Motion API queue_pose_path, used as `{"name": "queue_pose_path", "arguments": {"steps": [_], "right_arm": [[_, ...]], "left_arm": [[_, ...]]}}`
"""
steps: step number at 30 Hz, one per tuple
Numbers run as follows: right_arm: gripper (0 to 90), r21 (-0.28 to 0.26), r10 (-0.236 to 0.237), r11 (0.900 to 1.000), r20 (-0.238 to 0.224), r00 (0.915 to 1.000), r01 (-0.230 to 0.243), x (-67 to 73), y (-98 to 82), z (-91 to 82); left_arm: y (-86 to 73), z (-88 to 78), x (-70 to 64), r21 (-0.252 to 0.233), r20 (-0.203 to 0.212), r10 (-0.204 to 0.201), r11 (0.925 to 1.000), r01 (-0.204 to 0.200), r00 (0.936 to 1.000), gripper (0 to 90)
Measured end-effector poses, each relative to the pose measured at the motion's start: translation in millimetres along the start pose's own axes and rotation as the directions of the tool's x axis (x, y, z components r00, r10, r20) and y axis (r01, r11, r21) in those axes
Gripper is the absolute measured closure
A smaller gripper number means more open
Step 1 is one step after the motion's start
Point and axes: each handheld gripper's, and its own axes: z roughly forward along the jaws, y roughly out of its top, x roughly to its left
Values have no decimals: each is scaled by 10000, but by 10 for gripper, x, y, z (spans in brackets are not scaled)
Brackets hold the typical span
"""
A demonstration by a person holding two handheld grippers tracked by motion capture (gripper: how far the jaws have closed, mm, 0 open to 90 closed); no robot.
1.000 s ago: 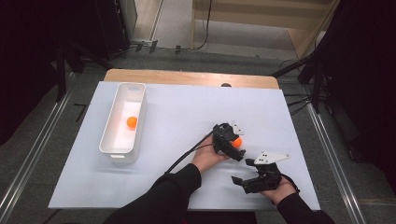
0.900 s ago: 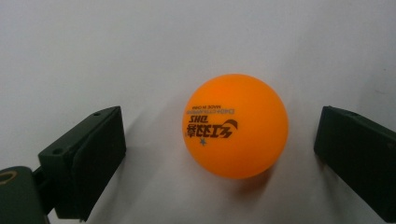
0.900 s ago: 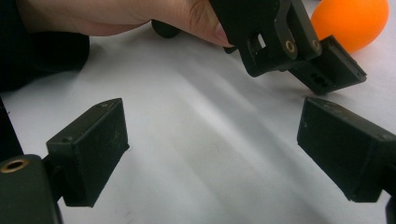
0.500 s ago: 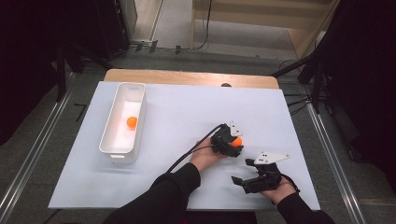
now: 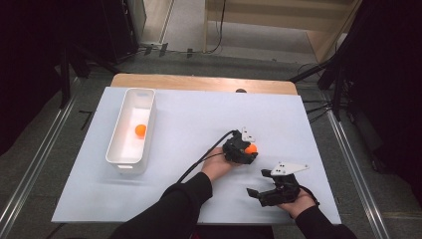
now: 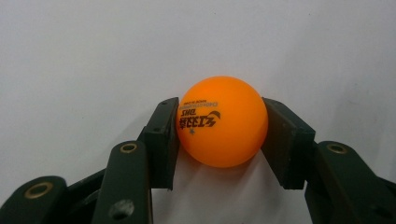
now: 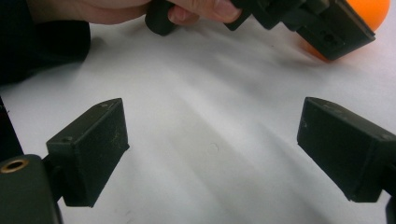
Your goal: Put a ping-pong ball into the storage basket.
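Note:
An orange ping-pong ball [image 6: 222, 121] with black print sits on the white table sheet between the two black pads of my left gripper [image 6: 219, 116], which press on its sides. These jaws have just been closing on it. In the high view the left gripper [image 5: 247, 152] and the ball [image 5: 251, 148] are right of the table's middle. My right gripper [image 5: 256, 181] rests near the front edge with its jaws wide open [image 7: 210, 144] and nothing between them. It looks toward the left gripper and the ball [image 7: 373, 9].
A white rectangular tray [image 5: 130, 159] stands at the left of the table with a second orange ball [image 5: 141, 130] inside. The white sheet [image 5: 189, 114] covers a wooden table. The left gripper's black cable [image 5: 199, 162] trails back along the forearm.
The left gripper's jaws have drawn in around the orange ball, and that hand has shifted slightly. The right gripper has stayed where it was.

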Motion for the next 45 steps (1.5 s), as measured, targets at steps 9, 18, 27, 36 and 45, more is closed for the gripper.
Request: {"name": "queue_pose_path", "arguments": {"steps": [9,18,27,36,45], "right_arm": [[73,26,6,10000,12,10000,-6,1,3,11],[73,27,5,10000,28,10000,-5,-2,1,13],[73,10,7,10000,59,10000,-7,-9,-3,9],[73,57,37,10000,92,10000,-38,-11,-4,14],[73,124,104,9999,75,9999,-104,-9,-4,20]], "left_arm": [[65,-160,63,-125,433,-411,9991,417,9982,507],[107,-313,125,369,833,-924,9953,896,9922,507],[143,-439,121,579,1180,-1219,9916,1157,9855,507],[142,-580,135,423,1320,-1009,9945,961,9861,507],[134,-692,192,435,1484,-1193,9925,1141,9817,507]]}}
